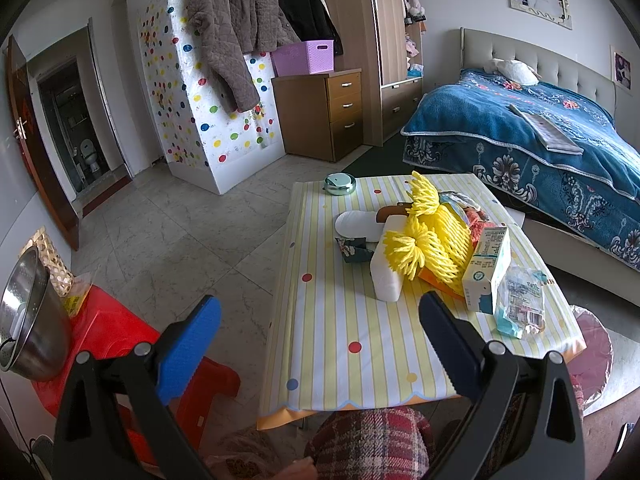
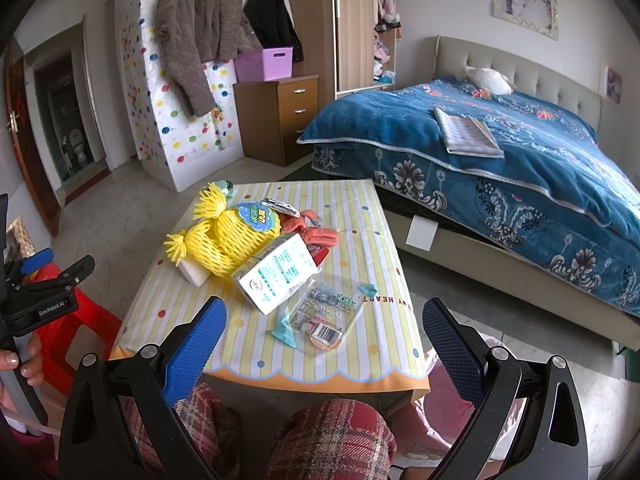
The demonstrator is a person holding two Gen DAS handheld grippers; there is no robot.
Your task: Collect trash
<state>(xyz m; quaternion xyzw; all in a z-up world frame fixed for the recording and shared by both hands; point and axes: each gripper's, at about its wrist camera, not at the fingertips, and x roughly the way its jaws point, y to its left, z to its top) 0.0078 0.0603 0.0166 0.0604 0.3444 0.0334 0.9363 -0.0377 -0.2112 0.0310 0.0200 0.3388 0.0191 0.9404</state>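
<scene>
A low table with a striped, dotted cloth [image 1: 340, 320] [image 2: 384, 216] carries a heap of trash. Yellow foam fruit netting [image 1: 432, 240] [image 2: 236, 236] lies over a white foam block [image 1: 386, 276] [image 2: 194, 274]. Beside it are a milk carton [image 1: 488, 272] [image 2: 276, 276], a clear plastic wrapper [image 1: 520, 300] [image 2: 320, 316] and a white insole [image 1: 358, 226]. My left gripper [image 1: 320, 332] hangs open above the table's near left edge with nothing between its fingers. My right gripper [image 2: 324, 336] stands open over the near edge, short of the wrapper. The left gripper [image 2: 44, 280] also shows in the right wrist view.
A red plastic stool [image 1: 108, 340] [image 2: 68, 332] with a steel bowl [image 1: 28, 320] stands left of the table. A bed with a blue blanket [image 1: 540, 152] [image 2: 520, 168] is on the right. A round teal tin [image 1: 340, 184] sits at the table's far edge. The person's plaid knees [image 2: 328, 440] are below.
</scene>
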